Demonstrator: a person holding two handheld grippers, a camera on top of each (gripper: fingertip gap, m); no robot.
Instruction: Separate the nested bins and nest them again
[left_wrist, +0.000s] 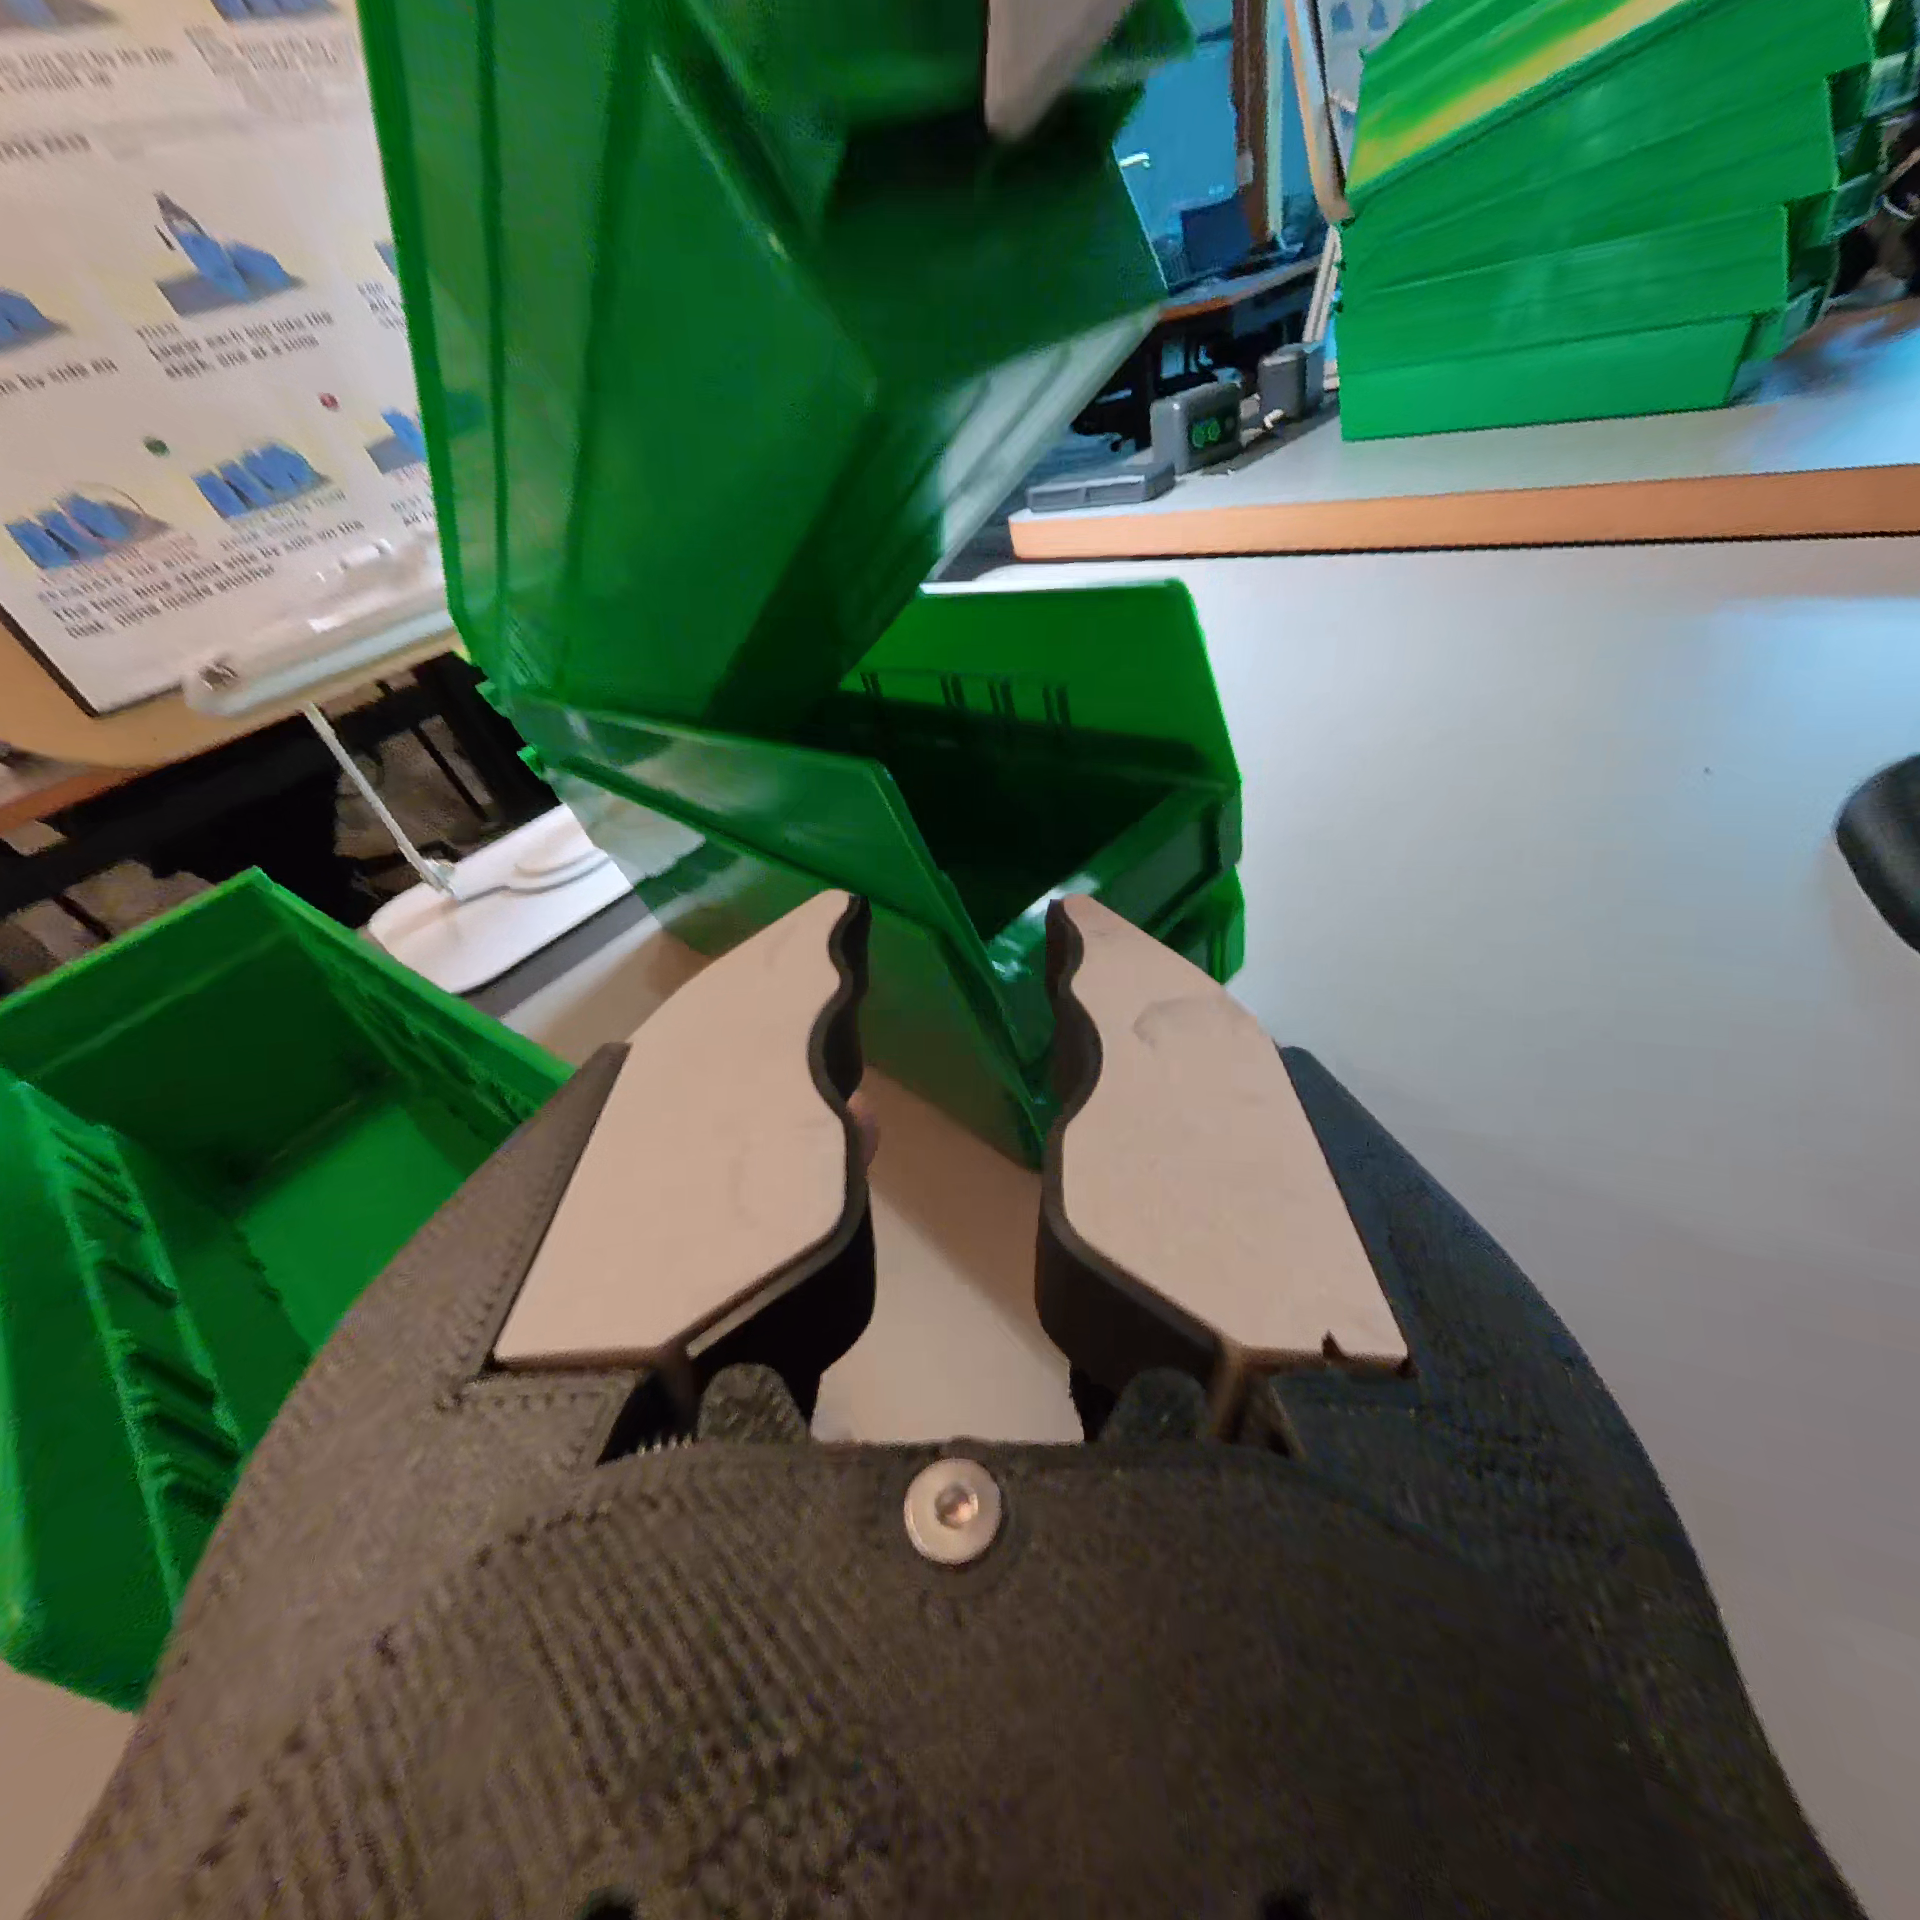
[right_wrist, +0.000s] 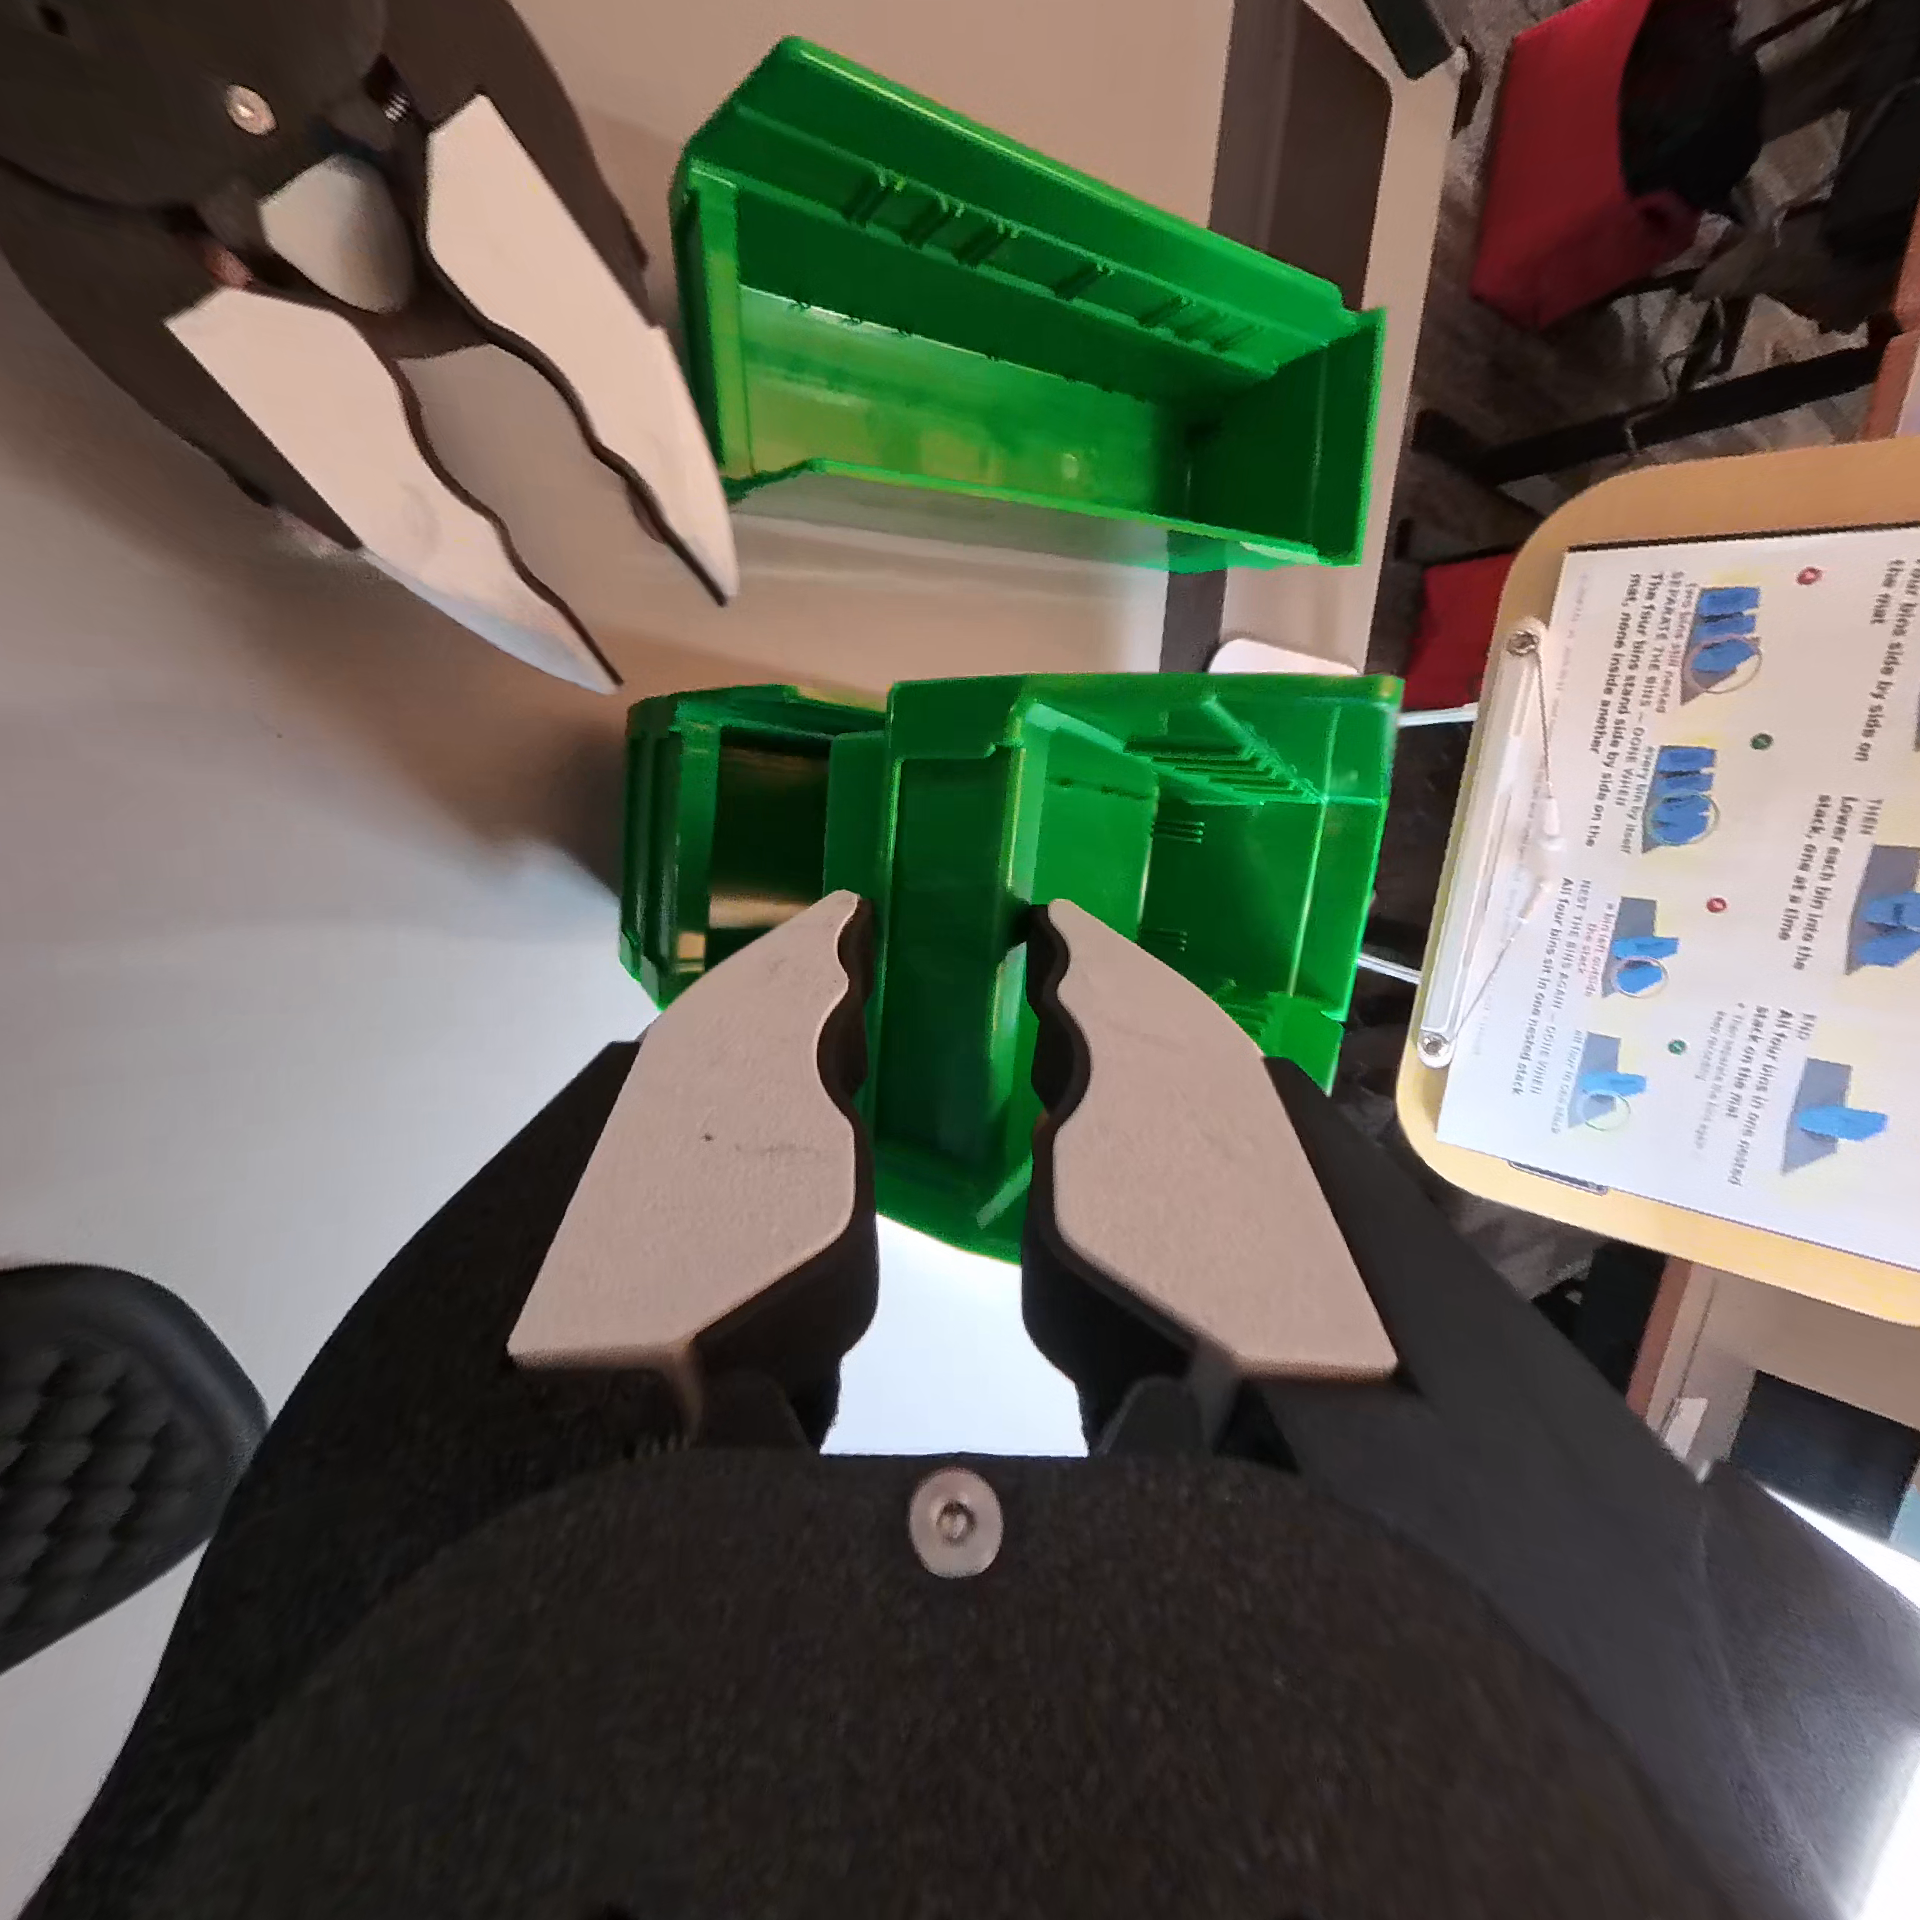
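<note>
My right gripper (right_wrist: 943, 940) is shut on the wall of a green bin (right_wrist: 1226, 831). In the left wrist view that bin (left_wrist: 707, 416) is blurred and tilts steeply, its lower end at the mouth of the nested green stack (left_wrist: 1049, 769) on the table. The stack also shows under it in the right wrist view (right_wrist: 727, 831). My left gripper (left_wrist: 954, 940) is open and empty, low by the stack's near corner; it also shows in the right wrist view (right_wrist: 665, 634). A single green bin (left_wrist: 208, 1143) stands apart on the left and shows in the right wrist view (right_wrist: 1039, 364).
An instruction sheet on a board (left_wrist: 187, 364) (right_wrist: 1662, 883) stands behind the bins. Another pile of green bins (left_wrist: 1558, 260) sits on a farther table. A black chair part (left_wrist: 1881, 852) (right_wrist: 83, 1455) is at the table's side. The white tabletop (left_wrist: 1507, 831) spreads to the right. The tips of one gripper are about 12 cm away from the tips of the other.
</note>
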